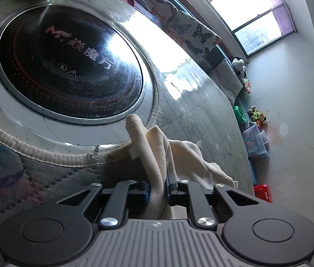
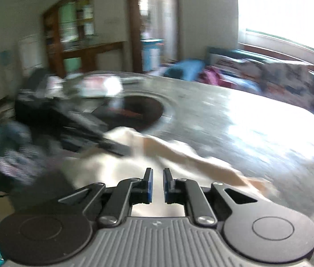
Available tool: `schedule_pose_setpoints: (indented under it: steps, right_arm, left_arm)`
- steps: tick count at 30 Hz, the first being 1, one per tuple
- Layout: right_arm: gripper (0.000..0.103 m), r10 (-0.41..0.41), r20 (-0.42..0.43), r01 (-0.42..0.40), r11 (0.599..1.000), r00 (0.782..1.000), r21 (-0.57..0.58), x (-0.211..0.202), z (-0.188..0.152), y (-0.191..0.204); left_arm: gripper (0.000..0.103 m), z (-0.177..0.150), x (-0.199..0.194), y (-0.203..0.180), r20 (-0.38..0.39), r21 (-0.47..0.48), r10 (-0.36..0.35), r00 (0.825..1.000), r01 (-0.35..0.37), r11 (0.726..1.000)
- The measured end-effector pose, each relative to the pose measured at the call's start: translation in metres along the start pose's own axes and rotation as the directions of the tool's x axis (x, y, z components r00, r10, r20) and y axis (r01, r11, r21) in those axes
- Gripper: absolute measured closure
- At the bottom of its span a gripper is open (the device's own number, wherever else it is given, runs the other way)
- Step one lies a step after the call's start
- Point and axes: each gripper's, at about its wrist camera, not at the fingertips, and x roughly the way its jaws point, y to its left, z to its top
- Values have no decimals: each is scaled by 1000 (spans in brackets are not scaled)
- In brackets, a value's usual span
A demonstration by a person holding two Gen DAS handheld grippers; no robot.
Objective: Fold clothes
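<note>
Two grippers in frame: left gripper clamped on a bunched fold of the cream cloth above the glossy table beside the round black cooktop; right gripper parted slightly, gripping nothing, over the same cloth, blurred.

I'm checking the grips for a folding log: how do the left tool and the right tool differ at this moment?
The left tool is shut on the cream cloth, which bunches up between its pads; the right tool has a narrow gap between its pads and holds nothing. The left wrist view is sharp, while the right wrist view is motion-blurred. Both point over the same table with the cloth ahead.
</note>
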Motion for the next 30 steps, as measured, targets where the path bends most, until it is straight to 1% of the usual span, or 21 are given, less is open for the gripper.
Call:
schedule_pose_setpoints:
  steps: [2, 4, 9, 10, 12, 16, 18, 21, 23, 25, 28, 30]
  right_arm:
    - [90, -22, -2, 22, 999, 1000, 50, 1, -7, -14]
    - [85, -43, -6, 43, 994, 999, 100, 1, -13, -28]
    - [78, -95, -18, 97, 970, 995, 224, 3, -30, -63]
    - [71, -106, -22, 108, 963, 994, 248, 3, -33, -69]
    - [67, -126, -29, 129, 947, 992, 296, 3, -40, -83]
    - [67, -165, -47, 170, 906, 985, 388, 4, -53, -111]
    - [67, -158, -32, 157, 903, 987, 400, 2, -53, -112]
    - [67, -147, -9, 138, 898, 989, 417, -3, -54, -112]
    - [73, -141, 6, 125, 895, 990, 428, -6, -54, -113]
    - [88, -134, 22, 111, 892, 991, 438, -9, -54, -113]
    - [94, -125, 45, 91, 887, 991, 454, -13, -54, -114]
    - [94, -118, 61, 77, 883, 991, 463, -16, -55, -114]
  left_arm:
    - [88, 0, 1, -3, 0, 5, 6, 1000, -6, 1000]
    - [88, 0, 2, -6, -1, 13, 14, 1000, -14, 1000]
    - [88, -1, 3, -10, 1, 28, 31, 1000, -31, 999]
    - [88, -1, 4, -11, 1, 30, 33, 999, -33, 999]
    - [88, -1, 5, -14, 2, 35, 39, 999, -39, 999]
    - [88, -1, 6, -18, 3, 44, 48, 999, -48, 998]
    - [88, -2, 7, -19, 4, 48, 51, 999, -51, 998]
    - [88, -2, 7, -20, 6, 51, 56, 998, -56, 997]
    - [88, -2, 8, -22, 10, 58, 63, 998, -63, 996]
    - [88, -2, 9, -24, 14, 65, 71, 997, -72, 995]
    - [88, -2, 9, -29, 19, 87, 85, 996, -86, 993]
    - [88, 0, 8, -36, 25, 108, 83, 996, -85, 990]
